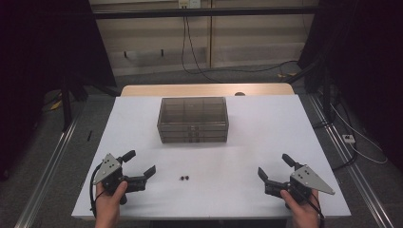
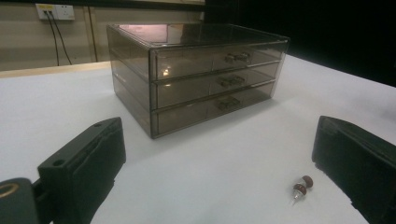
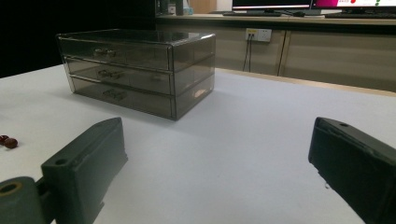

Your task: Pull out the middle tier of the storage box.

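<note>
Two claws rest wide open and empty on the white bench: left claw, right claw, two small red pins between them. Left claw view: pins by the right jaw, drawer box beyond. Right claw view: pins far left.

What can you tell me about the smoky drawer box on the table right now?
The drawer box is a small chest of smoke-tinted, see-through plastic with three drawers stacked one above the other, each with a small handle at the middle of its front. All three drawers look pushed in, and nothing can be made out inside them. It stands upright and level near the far middle of the white table, fronts facing the person. Nothing touches it but the table; both grippers and the two small red pieces lie well short of it.
</note>
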A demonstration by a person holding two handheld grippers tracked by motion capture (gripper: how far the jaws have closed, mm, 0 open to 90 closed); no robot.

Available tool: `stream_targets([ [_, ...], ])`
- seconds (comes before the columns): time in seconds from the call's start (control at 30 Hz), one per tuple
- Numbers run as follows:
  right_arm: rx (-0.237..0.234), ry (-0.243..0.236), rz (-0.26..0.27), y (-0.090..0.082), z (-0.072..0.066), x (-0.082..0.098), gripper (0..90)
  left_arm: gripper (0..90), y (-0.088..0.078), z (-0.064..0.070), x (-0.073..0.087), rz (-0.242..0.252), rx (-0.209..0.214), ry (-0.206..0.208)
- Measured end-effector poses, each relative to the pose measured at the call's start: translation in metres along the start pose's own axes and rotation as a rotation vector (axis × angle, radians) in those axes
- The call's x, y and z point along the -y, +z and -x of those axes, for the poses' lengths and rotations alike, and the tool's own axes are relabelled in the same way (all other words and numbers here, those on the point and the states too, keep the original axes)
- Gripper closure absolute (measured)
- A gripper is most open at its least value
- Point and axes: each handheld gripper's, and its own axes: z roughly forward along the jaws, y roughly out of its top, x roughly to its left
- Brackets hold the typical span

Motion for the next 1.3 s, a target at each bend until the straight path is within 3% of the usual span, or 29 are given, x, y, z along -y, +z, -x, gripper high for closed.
stream_targets([
  [0.3,0.000,-0.005,0.003,-0.001,-0.001,-0.001,3.2,2.7,0.006,0.006,-0.006,-0.038,0.010,0.009],
  [0.5,0.000,-0.006,0.007,-0.001,0.000,-0.001,3.2,2.7,0.014,0.011,-0.011,-0.049,0.025,-0.014],
  [0.87,0.002,-0.005,0.010,-0.004,0.000,-0.001,3.3,2.7,0.032,0.016,-0.021,-0.058,-0.033,-0.014],
  [1.3,-0.001,0.001,0.012,-0.003,0.000,-0.002,3.4,3.0,0.051,0.018,-0.026,-0.069,-0.023,-0.017],
])
